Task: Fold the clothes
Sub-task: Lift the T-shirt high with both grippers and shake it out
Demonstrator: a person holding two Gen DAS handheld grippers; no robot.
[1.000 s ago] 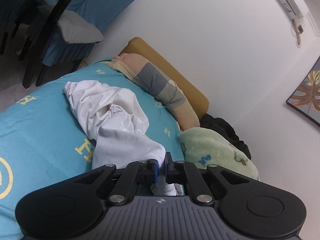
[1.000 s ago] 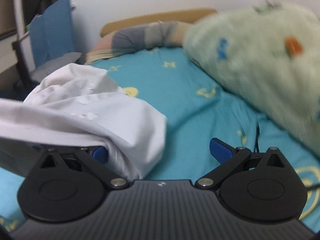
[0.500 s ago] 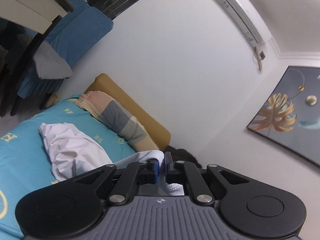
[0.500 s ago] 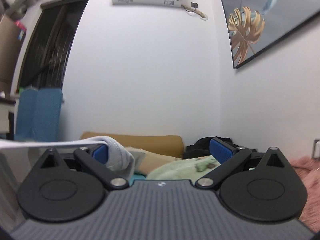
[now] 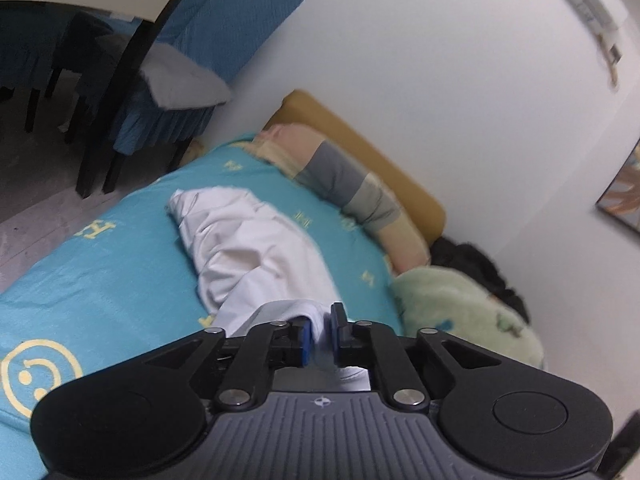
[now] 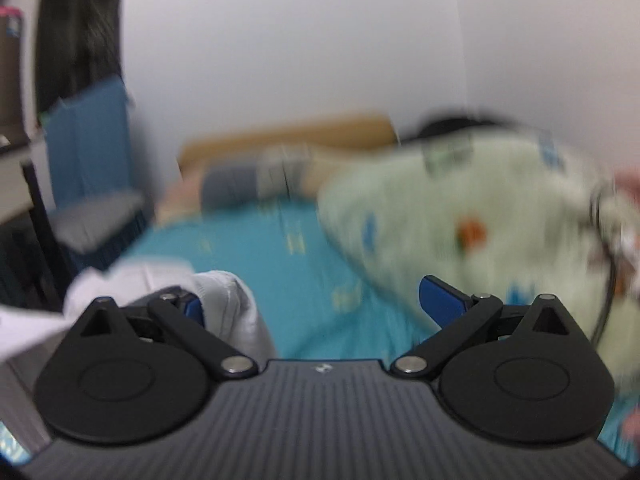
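Both cameras have swung back down to the bed (image 5: 100, 280) after pointing at the wall. White garment (image 5: 256, 256) lies mid-bed, one edge lifted; left gripper (image 5: 319, 334) clenched on it, right gripper (image 6: 312, 304) spread wide, cloth draped over one finger. Looks like a shake-out before folding.

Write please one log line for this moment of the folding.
left tool: shut on white garment | right tool: open, cloth draped over its left finger | garment: crumpled on teal bedsheet | fold: not done

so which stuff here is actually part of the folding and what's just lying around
Part of the job:
white garment
left hand-held gripper, shut on its edge
right hand-held gripper, open

Just lying about:
striped pillow
green blanket
blue chair
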